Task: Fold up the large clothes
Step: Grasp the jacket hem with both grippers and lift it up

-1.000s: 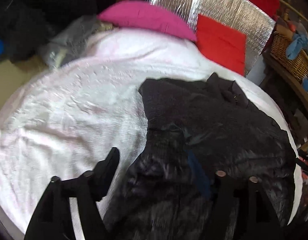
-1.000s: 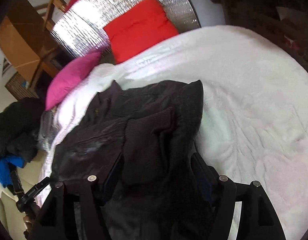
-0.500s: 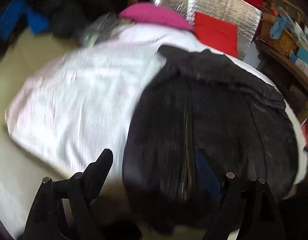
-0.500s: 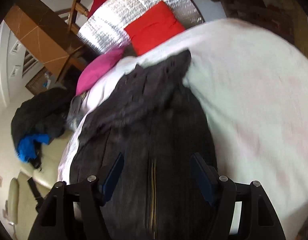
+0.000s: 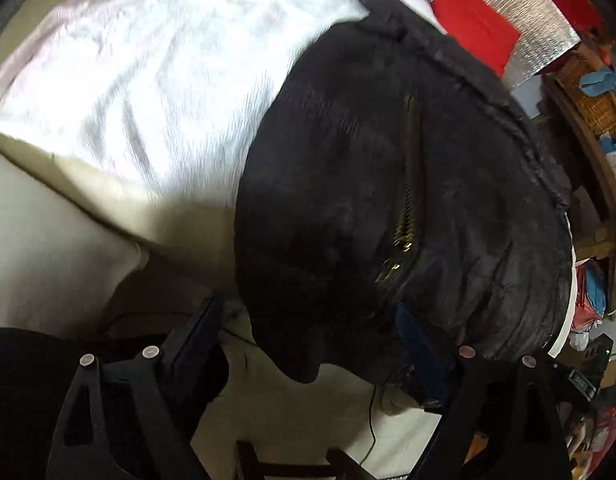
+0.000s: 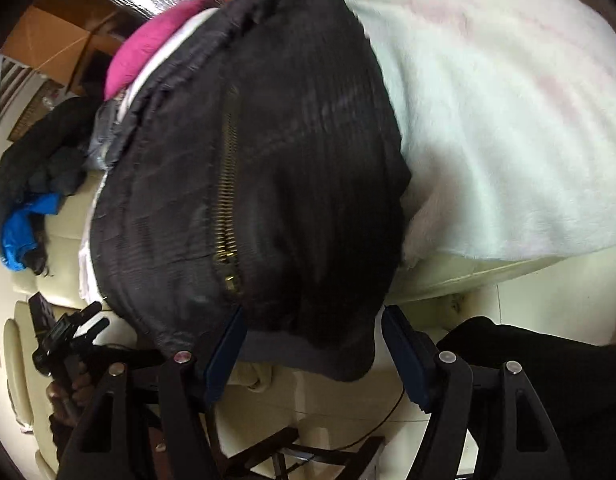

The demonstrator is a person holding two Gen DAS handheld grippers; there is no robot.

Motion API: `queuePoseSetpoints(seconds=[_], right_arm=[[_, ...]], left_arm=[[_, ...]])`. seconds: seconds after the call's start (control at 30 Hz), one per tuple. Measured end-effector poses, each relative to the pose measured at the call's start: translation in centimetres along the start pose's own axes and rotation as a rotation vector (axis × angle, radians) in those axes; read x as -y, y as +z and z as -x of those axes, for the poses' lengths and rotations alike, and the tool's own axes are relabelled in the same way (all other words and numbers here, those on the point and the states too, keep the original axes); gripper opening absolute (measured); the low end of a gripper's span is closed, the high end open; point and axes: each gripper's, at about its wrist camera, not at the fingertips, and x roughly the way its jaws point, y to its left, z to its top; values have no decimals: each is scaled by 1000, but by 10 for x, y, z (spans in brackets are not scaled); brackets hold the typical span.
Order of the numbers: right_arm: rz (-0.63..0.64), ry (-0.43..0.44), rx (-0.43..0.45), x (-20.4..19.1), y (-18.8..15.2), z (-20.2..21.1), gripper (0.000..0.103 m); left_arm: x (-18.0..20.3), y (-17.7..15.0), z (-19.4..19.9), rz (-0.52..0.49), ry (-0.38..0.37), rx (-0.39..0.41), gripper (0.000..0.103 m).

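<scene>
Two claws stand wide open, the left claw [image 5: 308, 344] and right claw [image 6: 311, 344], gripping nothing. The jacket [image 5: 387, 200] lies on the bed [image 5: 148, 80], hem hanging over the edge. Better to grip both hem corners evenly before folding.

Black skeletal fingers [image 6: 403, 348] with blue pads [image 5: 411, 332], silver screws, perhaps a dark sleeve behind.

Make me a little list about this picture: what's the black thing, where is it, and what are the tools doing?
thing: black jacket with a brass zipper
where: on the white blanket, hem hanging over the bed edge
left tool: open, at the hem
right tool: open, hem between its fingers
behind: pink pillow, red cushion
</scene>
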Motion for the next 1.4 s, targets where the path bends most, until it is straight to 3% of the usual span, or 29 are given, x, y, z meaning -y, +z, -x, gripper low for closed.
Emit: queuePoseSetpoints(seconds=[0.13, 0.17, 0.2, 0.23, 0.3, 0.37, 0.4, 0.43, 0.47, 0.6, 0.63, 0.7, 0.73, 0.8, 0.83, 0.93, 1.0, 1.03, 1.07, 1.1, 1.13, 1.17, 1.23, 1.27, 1.3, 1.33, 1.4], right_arm=[[68, -6, 15, -14, -6, -3, 75], [83, 10, 16, -17, -8, 0, 75], [91, 35, 18, -18, -10, 3, 75], [97, 59, 17, -19, -11, 6, 75], [95, 62, 12, -17, -11, 6, 75], [51, 26, -13, -7, -7, -2, 75], [22, 14, -35, -3, -5, -8, 75], [-10, 9, -65, 2, -3, -15, 75], [-29, 12, -82, 3, -2, -20, 75], [-19, 5, -74, 0, -1, -26, 76], [-5, 7, -70, -2, -3, -25, 75], [22, 28, -57, -9, -4, -19, 61], [34, 31, -51, -12, -6, -14, 58], [65, 17, -46, -20, -11, -6, 37], [78, 32, -43, -24, -14, 0, 37], [111, 80, -50, -33, -19, 8, 37], [91, 45, -78, -27, -17, -3, 40], [62, 25, -99, -24, -12, -14, 41], [28, 30, -128, -18, -8, -25, 61], [-1, 53, -161, -15, -6, -36, 73], [-21, 64, -188, -14, -5, -46, 80], [-31, 62, -201, -15, -7, -54, 80], [12, 79, -198, -26, -10, -59, 74], [51, 84, -193, -34, -12, -57, 56], [84, 80, -177, -41, -14, -52, 46], [107, 66, -152, -47, -15, -44, 33], [113, 69, -122, -52, -19, -29, 28]], left_arm=[[10, -10, 0, -75, -26, 8, 88], [14, -11, 1, -94, -37, 20, 80], [15, -13, 2, -108, -50, 22, 63], [17, -13, 1, -117, -56, 11, 56], [18, -14, -3, -118, -42, -1, 55], [19, -17, -7, -114, -37, -22, 62], [19, -17, -11, -110, -43, -45, 82], [18, -18, -17, -98, -40, -75, 90], [15, -16, -22, -87, -36, -85, 93], [10, -18, -36, -54, -59, -112, 91], [10, -20, -32, -61, -66, -95, 86], [16, -16, -34, -77, -71, -83, 58], [16, -17, -32, -82, -65, -78, 52], [16, -19, -27, -88, -37, -67, 23], [16, -19, -26, -88, -32, -64, 22], [15, -18, -28, -79, -20, -77, 26], [10, -25, -33, -71, -38, -115, 55], [11, -21, -38, -67, -51, -134, 61], [12, -22, -43, -66, -61, -157, 64], [13, -23, -47, -74, -62, -176, 64], [15, -25, -50, -87, -65, -190, 64], [17, -27, -53, -104, -72, -204, 63], [21, -28, -52, -132, -70, -189, 43], [21, -27, -51, -138, -68, -183, 25], [20, -28, -49, -133, -65, -173, 17], [19, -27, -46, -125, -70, -170, 12], [14, -25, -35, -117, -98, -157, 9]])
